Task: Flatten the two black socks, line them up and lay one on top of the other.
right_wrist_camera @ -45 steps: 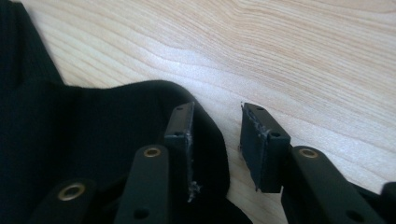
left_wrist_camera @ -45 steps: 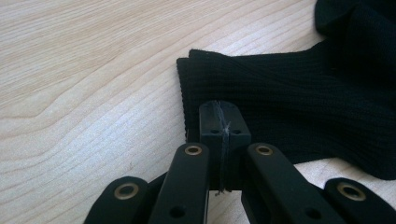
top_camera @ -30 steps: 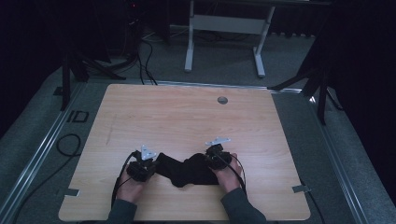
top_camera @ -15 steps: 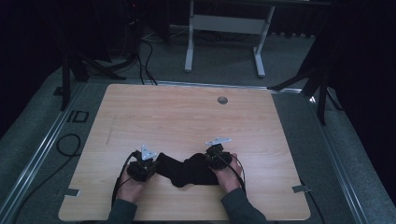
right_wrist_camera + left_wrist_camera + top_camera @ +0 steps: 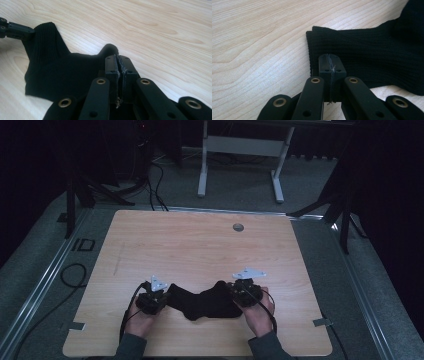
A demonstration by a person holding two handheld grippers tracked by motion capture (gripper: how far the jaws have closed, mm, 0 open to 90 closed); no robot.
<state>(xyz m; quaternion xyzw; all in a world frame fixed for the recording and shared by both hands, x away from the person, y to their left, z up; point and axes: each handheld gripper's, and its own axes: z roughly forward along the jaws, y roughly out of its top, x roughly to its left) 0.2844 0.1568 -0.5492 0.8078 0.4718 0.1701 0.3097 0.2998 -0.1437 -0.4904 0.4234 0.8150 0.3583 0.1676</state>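
Note:
A black ribbed sock (image 5: 205,302) lies stretched across the near part of the wooden table (image 5: 200,245). My left gripper (image 5: 166,296) is shut on its cuff end, and in the left gripper view the closed jaws (image 5: 329,62) pinch the edge of the sock (image 5: 374,55). My right gripper (image 5: 229,292) is shut on the other end. In the right gripper view (image 5: 117,65) fabric bunches between its jaws, and the sock (image 5: 62,72) runs off to the left gripper's tips (image 5: 25,31) at top left.
A round grommet (image 5: 238,227) sits near the table's far edge. Tape tabs mark the front corners (image 5: 322,322). Beyond the table stand a white desk frame (image 5: 240,150) and floor cables (image 5: 155,175). A metal rail (image 5: 45,280) runs along the left.
My right gripper has risen and shifted to the right with its end of the sock, drawing the sock out longer between the grippers. The left gripper has stayed put.

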